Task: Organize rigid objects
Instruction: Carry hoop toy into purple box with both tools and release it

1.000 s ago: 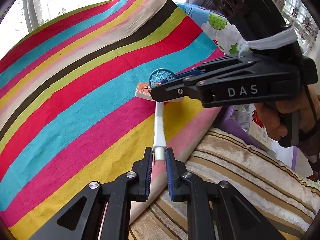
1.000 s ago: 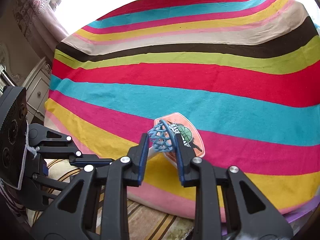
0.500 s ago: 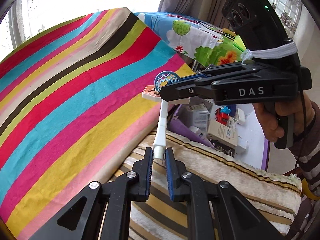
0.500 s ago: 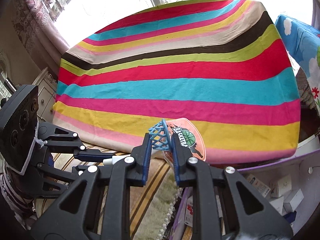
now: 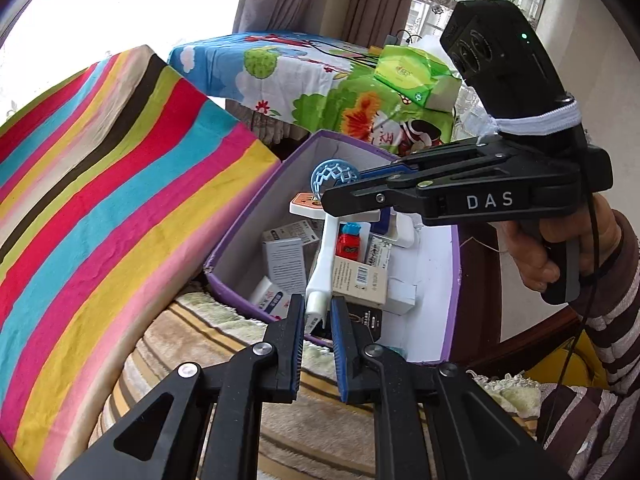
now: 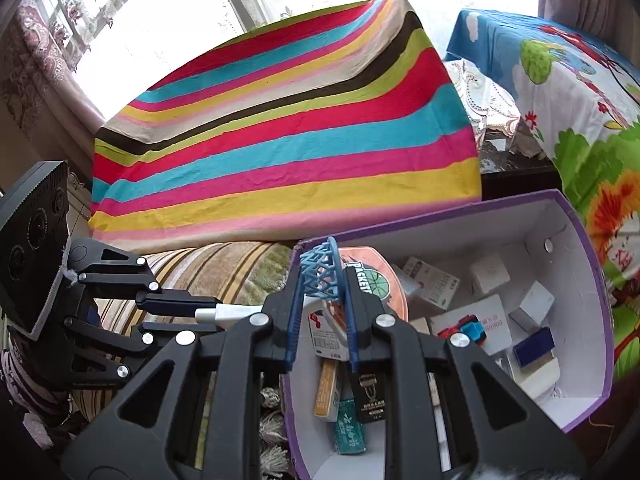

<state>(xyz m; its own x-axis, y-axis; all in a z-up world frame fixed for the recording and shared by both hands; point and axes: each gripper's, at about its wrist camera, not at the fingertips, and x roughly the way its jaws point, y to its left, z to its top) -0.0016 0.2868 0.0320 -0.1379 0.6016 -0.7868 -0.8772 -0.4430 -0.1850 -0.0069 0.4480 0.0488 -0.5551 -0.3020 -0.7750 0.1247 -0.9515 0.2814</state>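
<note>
Both grippers hold one toy basketball hoop. My left gripper [image 5: 318,314] is shut on the base of its white pole [image 5: 325,260]. My right gripper [image 6: 322,280] is shut on its blue net [image 6: 320,270], with the orange backboard [image 6: 376,276] behind it. The right gripper also shows in the left wrist view [image 5: 340,204], and the left gripper in the right wrist view [image 6: 208,312]. The toy hangs above the near end of an open purple box [image 5: 228,276], which also shows in the right wrist view [image 6: 600,292]. Several small cartons and a red toy [image 5: 350,242] lie inside.
A striped cloth-covered table [image 6: 280,140] stands left of the box. A striped plush cushion [image 5: 208,340] lies under my left gripper. A cartoon-print tablecloth [image 5: 304,76] with a green tissue pack [image 5: 412,72] is behind the box.
Both grippers have carried the hoop toy rightward, off the striped table and cushion, to over the purple box. Both stay shut on it.
</note>
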